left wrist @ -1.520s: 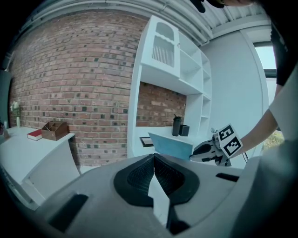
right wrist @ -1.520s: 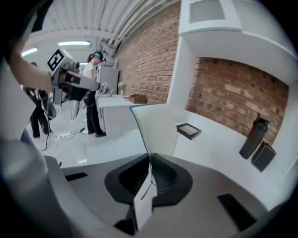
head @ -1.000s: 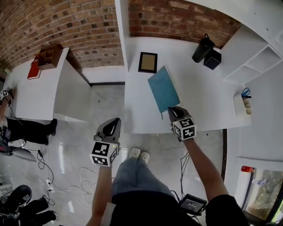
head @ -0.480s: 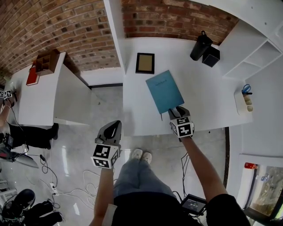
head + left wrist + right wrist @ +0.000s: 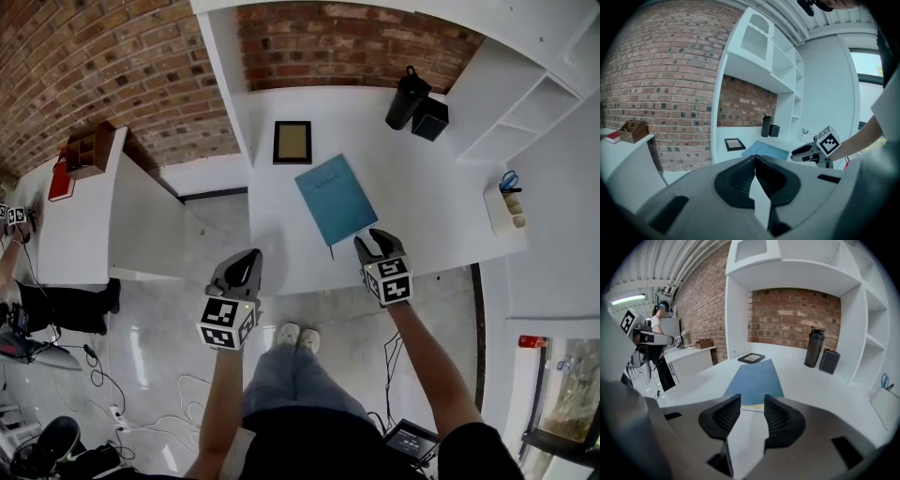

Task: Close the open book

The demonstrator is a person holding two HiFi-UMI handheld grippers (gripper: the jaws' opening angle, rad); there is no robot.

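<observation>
A book with a blue cover (image 5: 336, 199) lies closed and flat on the white desk (image 5: 441, 216), angled, its pale page edge toward me. My right gripper (image 5: 372, 240) sits just off the book's near corner, open, with nothing between its pads. In the right gripper view the book (image 5: 757, 378) stretches away beyond the jaws of the right gripper (image 5: 751, 404). My left gripper (image 5: 246, 262) hangs shut off the desk's front left corner, over the floor. In the left gripper view the left gripper (image 5: 754, 161) is empty, with the book (image 5: 766, 150) and right gripper (image 5: 806, 151) ahead.
A dark picture frame (image 5: 292, 142) lies behind the book. A black bottle (image 5: 405, 97) and a black box (image 5: 429, 119) stand at the back right, a holder with scissors (image 5: 503, 202) at the right. A side table (image 5: 84, 216) at the left carries a wooden organiser (image 5: 89, 148).
The right gripper's jaws have opened and it has drawn back from the book's near corner. The book now lies flat. The left gripper has shifted slightly.
</observation>
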